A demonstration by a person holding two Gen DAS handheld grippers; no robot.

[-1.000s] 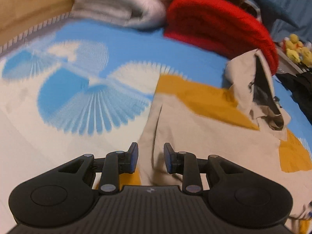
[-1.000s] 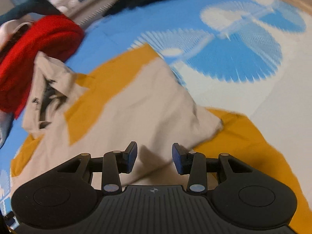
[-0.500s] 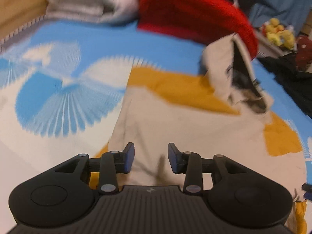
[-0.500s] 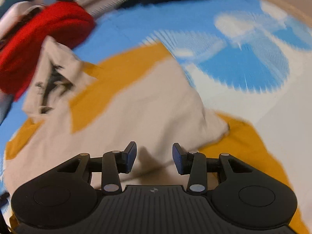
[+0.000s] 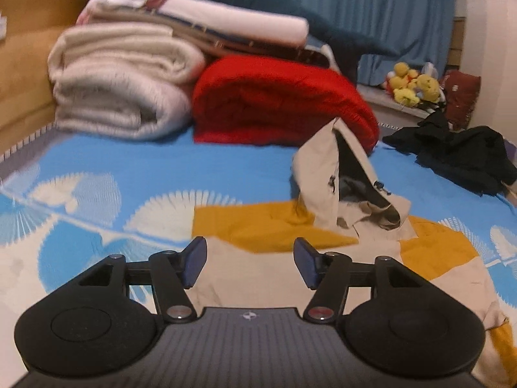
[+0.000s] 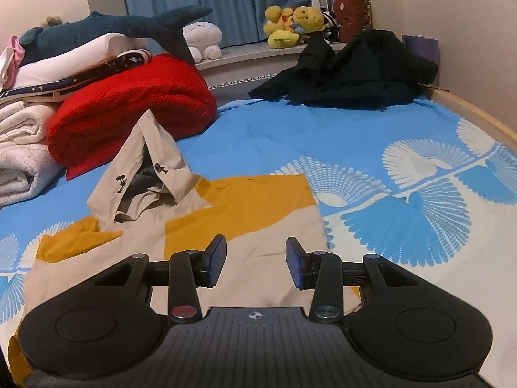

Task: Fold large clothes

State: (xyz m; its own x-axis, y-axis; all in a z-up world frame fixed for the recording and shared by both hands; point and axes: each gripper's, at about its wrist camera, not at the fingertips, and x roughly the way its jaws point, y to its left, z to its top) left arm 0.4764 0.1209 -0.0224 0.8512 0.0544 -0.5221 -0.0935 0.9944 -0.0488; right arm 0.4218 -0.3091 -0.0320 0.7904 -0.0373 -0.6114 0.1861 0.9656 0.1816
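A beige and mustard hooded jacket (image 5: 274,271) lies flat on the blue patterned bed sheet (image 5: 129,168), sleeves folded in, its hood (image 5: 326,174) standing up at the far end. It also shows in the right wrist view (image 6: 258,226), with the hood (image 6: 148,161) at left. My left gripper (image 5: 250,263) is open and empty above the jacket's near left part. My right gripper (image 6: 255,265) is open and empty above the jacket's near right part.
A red blanket (image 5: 278,103) and folded white blankets (image 5: 119,87) are stacked at the head of the bed. A black coat (image 6: 352,71) lies at the far right corner. Plush toys (image 6: 290,22) sit on the windowsill. A wooden bed edge (image 6: 475,113) runs along the right.
Both grippers have tilted up from looking down at the jacket to looking level across the bed. Both jaws have opened wider. The jacket lies as before.
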